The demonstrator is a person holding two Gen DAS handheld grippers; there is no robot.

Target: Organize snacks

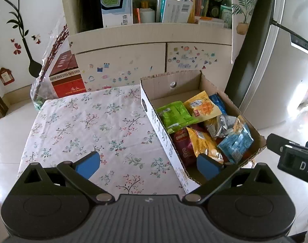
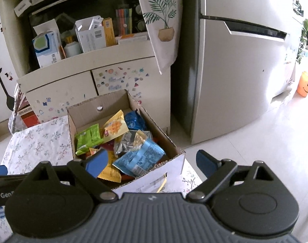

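The left gripper [image 1: 148, 165] and right gripper [image 2: 151, 163] hang spread wide, holding nothing, above the near edge of the floral-clothed table [image 1: 79, 125]. The cardboard box [image 1: 196, 82] sits along its right edge, filled with snack packets [image 1: 236, 142]: blue nearest, yellow [image 1: 204, 106] and green [image 1: 175, 115] farther back. Beyond stands a stickered cabinet [image 1: 123, 60].

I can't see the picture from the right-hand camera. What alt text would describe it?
An open cardboard box full of colourful snack packets, including a green one and a light blue one, sits on a floral tablecloth. The right tool, open and empty, hovers over the box's near edge, with a cabinet and fridge behind.
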